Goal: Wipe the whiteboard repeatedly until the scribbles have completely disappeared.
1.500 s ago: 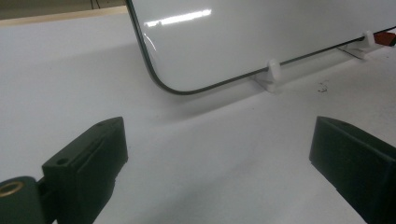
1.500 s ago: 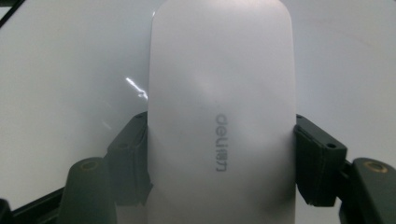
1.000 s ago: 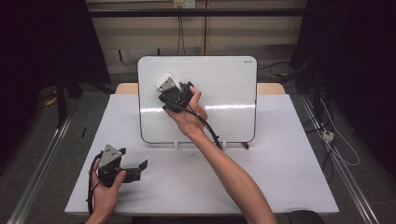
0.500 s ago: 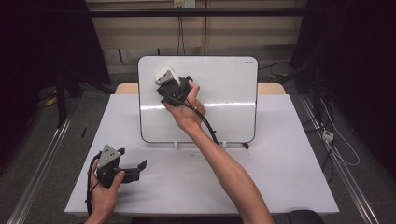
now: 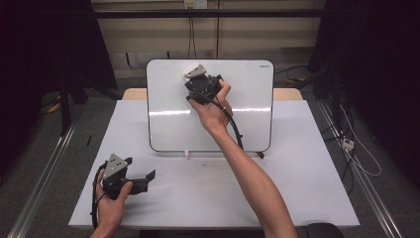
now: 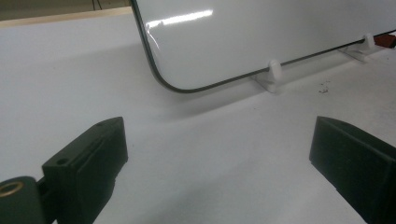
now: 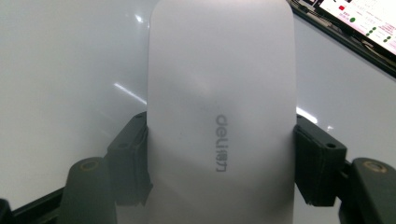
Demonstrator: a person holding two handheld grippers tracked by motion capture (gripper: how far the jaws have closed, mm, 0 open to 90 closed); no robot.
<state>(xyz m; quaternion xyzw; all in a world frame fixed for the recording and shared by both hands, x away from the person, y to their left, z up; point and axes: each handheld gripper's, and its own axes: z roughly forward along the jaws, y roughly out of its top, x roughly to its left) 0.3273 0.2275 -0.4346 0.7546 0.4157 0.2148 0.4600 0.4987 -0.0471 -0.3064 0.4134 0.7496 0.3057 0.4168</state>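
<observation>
A white eraser (image 5: 194, 71) with grey lettering is clamped between the jaws of my right gripper (image 5: 197, 79), which is shut on it. The eraser is held up to the upper middle of an upright whiteboard (image 5: 247, 119); whether it touches the board I cannot tell. In the right gripper view the eraser (image 7: 219, 93) rises between the two black jaws of the right gripper (image 7: 219, 158), with the glossy whiteboard (image 7: 70, 70) behind. My left gripper (image 5: 146, 178) rests low at the table's front left, open, nothing between its jaws. In its own view the left gripper (image 6: 219, 154) faces the whiteboard's (image 6: 261, 37) lower corner.
The whiteboard stands on small white feet (image 6: 272, 74) on a white table (image 5: 297, 188). A small red piece (image 6: 385, 41) lies by the farther foot. Dark specks dot the table near the board's base. Cables trail on the floor at the right.
My right hand has carried the eraser up and to the right across the whiteboard. The left gripper has stayed where it was.
</observation>
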